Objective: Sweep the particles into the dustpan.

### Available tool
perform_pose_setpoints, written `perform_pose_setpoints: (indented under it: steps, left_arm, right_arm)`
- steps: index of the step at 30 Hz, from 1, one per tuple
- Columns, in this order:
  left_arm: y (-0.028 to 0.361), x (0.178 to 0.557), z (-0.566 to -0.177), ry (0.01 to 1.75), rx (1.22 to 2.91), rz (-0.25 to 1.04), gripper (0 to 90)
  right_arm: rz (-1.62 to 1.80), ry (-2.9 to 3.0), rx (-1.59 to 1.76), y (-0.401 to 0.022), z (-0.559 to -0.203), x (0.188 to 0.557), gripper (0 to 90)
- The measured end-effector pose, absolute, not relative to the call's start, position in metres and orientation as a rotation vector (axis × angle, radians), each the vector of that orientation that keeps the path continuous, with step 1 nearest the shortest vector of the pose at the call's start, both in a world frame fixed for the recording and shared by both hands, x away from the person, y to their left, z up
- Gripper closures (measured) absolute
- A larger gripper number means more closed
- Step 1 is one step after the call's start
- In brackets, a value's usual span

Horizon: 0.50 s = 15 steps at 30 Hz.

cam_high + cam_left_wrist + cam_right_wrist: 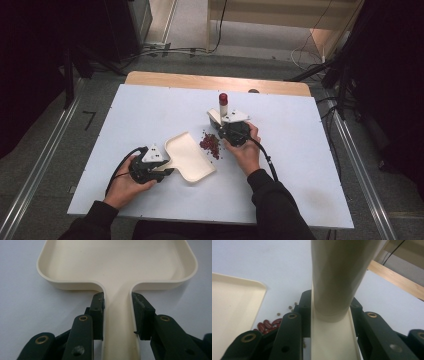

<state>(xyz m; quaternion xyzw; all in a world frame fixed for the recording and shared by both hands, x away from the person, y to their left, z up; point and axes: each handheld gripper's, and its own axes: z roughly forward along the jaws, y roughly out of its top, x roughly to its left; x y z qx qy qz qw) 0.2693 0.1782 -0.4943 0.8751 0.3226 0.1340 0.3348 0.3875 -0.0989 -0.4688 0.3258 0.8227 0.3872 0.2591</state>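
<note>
Both grippers were clamped: left gripper point(117, 315) held the cream dustpan point(117, 262) flat as a catcher, right gripper point(330, 322) gripped the brush handle point(337, 277) beside spilled red beans point(210, 144) for sweeping.

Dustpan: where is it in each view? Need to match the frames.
High view: dustpan near the table's centre, just left of the red beans.
Left gripper view: tray across the top, handle clamped in the left claw.
Right gripper view: at the left edge, beside the cream tool held in the right claw.
Shared landmark: the beans, next to the pan.
</note>
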Motion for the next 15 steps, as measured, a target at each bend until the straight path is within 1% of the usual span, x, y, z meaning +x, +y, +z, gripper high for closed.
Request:
perform_pose_setpoints:
  steps: [15]
  left_arm:
    - [0.175,0.272,-0.496,0.847,2.285,0.344,66.9]
  right_arm:
    - [1.071,2.279,0.826,-0.072,-0.473,0.368,64.3]
